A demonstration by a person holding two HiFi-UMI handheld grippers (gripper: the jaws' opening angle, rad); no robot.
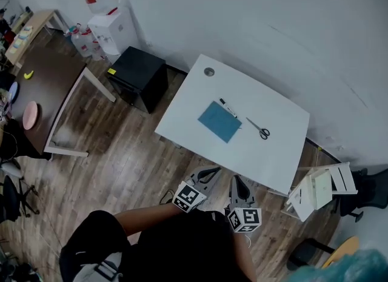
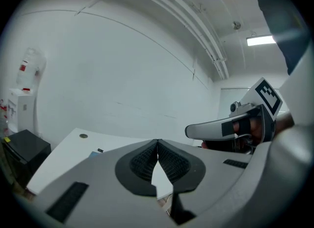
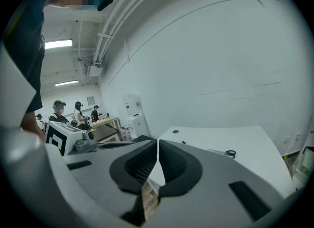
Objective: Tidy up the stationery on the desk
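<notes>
**Approach stage: nothing picked up yet**

Nearest, the left hand-held gripper (image 1: 213,170) and right hand-held gripper (image 1: 236,179) hang short of the worktop (image 1: 267,153), each with its jaws together and empty. Farther off lie a blue pad, perhaps a notebook (image 1: 219,121), a pen (image 1: 228,108) at its far edge, and scissors (image 1: 259,129) nearby. The next move, I judge, is to reach in and open the jaws.

left gripper (image 1: 209,173): fingers together, empty | right gripper (image 1: 237,185): fingers together, empty | side by side
</notes>
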